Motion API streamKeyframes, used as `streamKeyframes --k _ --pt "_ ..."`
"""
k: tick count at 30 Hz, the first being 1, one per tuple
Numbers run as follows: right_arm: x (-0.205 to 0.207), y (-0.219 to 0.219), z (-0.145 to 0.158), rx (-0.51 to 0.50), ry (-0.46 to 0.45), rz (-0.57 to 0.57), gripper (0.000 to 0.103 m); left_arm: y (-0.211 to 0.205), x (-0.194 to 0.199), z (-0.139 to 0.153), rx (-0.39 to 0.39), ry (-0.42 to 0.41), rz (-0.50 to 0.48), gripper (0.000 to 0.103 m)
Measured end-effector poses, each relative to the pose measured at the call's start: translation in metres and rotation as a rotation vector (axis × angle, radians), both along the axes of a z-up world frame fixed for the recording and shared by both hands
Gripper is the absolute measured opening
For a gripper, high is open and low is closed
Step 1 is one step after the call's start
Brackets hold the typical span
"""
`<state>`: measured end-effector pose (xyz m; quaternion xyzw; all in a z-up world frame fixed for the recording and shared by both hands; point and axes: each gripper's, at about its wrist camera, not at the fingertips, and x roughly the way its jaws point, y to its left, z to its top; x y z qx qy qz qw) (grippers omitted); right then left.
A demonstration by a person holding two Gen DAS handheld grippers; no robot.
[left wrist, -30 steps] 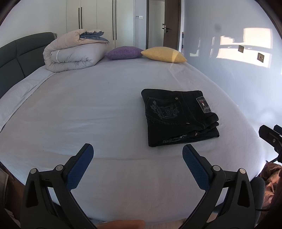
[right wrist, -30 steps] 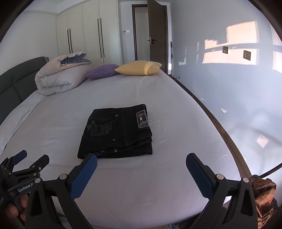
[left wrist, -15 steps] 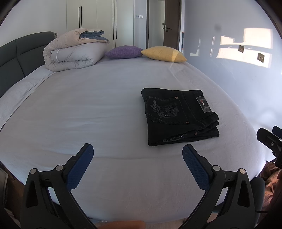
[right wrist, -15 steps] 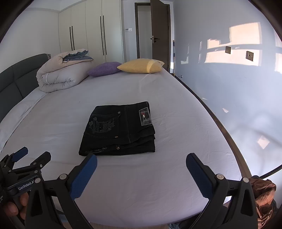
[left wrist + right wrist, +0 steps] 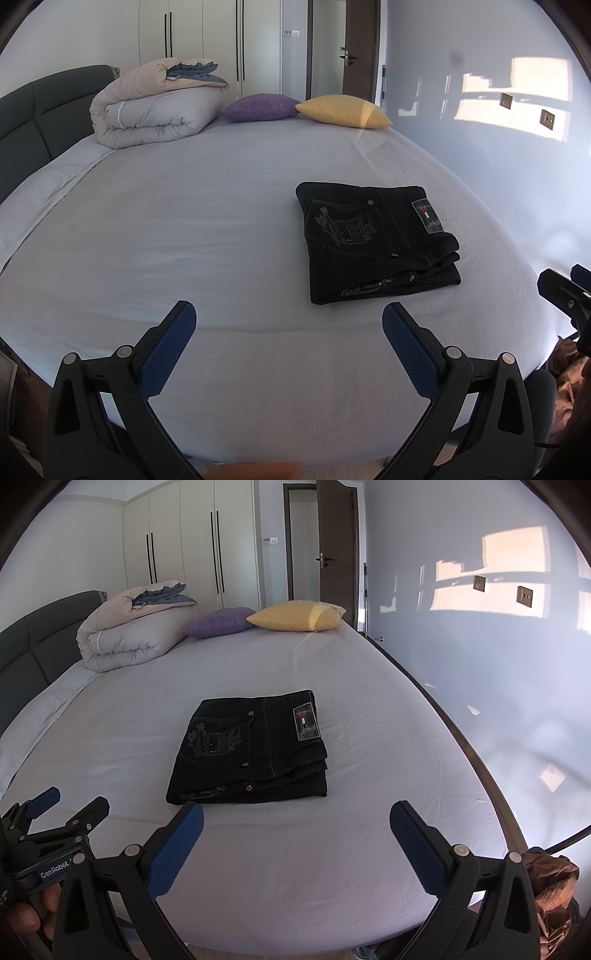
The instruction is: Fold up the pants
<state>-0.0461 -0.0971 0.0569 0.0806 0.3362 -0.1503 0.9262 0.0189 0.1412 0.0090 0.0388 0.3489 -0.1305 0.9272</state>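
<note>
Pants (image 5: 251, 749) lie folded in a compact stack on the bed (image 5: 332, 867), toward its right side. Left gripper (image 5: 290, 328) and right gripper (image 5: 295, 823) both hang spread wide, empty, clear of the cloth. Risk: any regrasp or nudge of the near edge could shear the layers and undo the fold.

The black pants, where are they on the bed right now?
The folded pants lie flat on the bed sheet, centre of the right wrist view, right of centre in the left, well short of the pillows.
</note>
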Motion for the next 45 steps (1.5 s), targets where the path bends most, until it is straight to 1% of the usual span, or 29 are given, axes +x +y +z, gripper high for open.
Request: streamKeyframes --k 31,45 --pt "0.0012 0.0006 -0.0042 0.003 0.005 0.003 0.103 0.0047 -0.0021 -0.0091 0.005 0.004 0.014 0.103" --pt "0.0011 -0.0003 -0.0059 0.004 0.008 0.004 0.103 0.0070 -0.0019 -0.0079 0.008 0.006 0.018 0.103"
